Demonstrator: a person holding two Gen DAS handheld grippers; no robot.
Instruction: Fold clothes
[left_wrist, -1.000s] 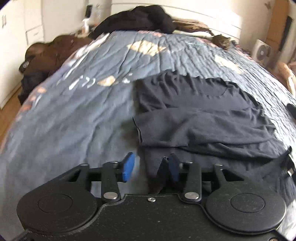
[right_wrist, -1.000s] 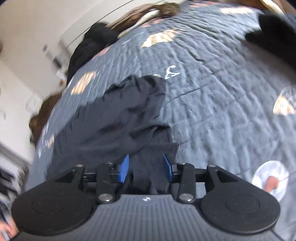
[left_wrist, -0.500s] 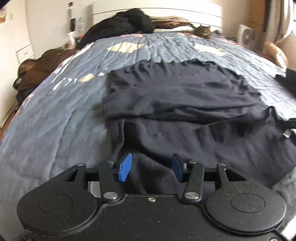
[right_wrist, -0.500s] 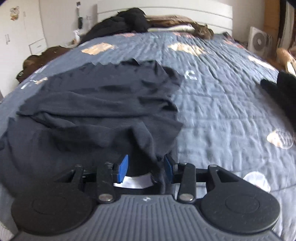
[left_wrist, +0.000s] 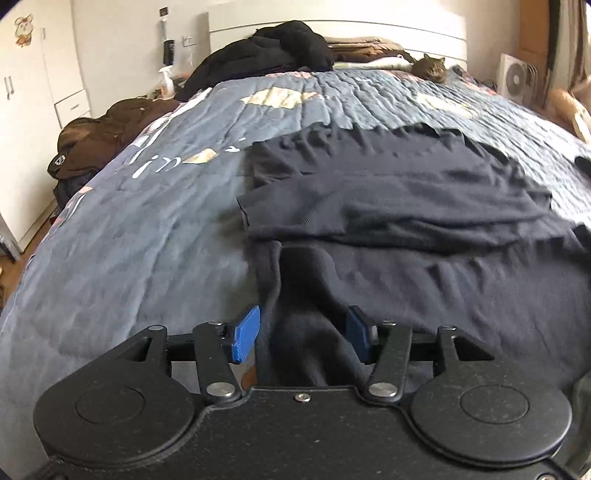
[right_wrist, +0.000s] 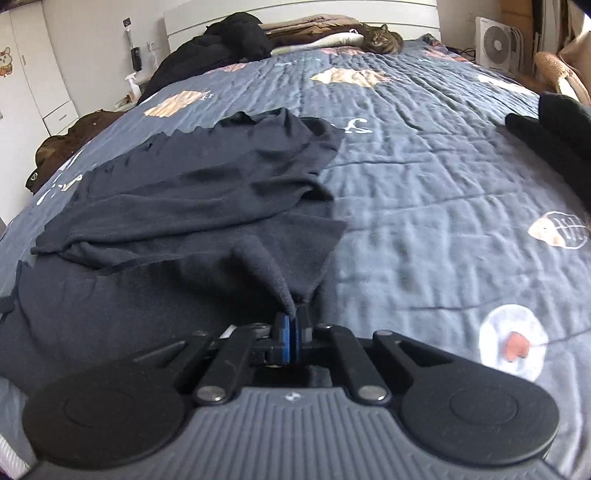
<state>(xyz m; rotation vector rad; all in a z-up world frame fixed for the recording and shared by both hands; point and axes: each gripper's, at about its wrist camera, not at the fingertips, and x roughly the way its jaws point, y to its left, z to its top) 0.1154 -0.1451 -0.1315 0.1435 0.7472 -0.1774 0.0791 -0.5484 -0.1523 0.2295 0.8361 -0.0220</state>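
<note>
Your right fingers are pinched shut on the near right corner of the dark garment, with a peak of cloth running up into them. Your left fingers stand about half open and are opening, with the near left hem bunched loosely between the blue pads, not yet pressed. The garment lies spread on the bed straight ahead of both hands, its long axis running left to right across your view, with an upper layer already folded over. The near edge is the one you hold, so the fold likely goes away from you, toward the far edge. Close the left on its corner first; otherwise only one side would lift.
</note>
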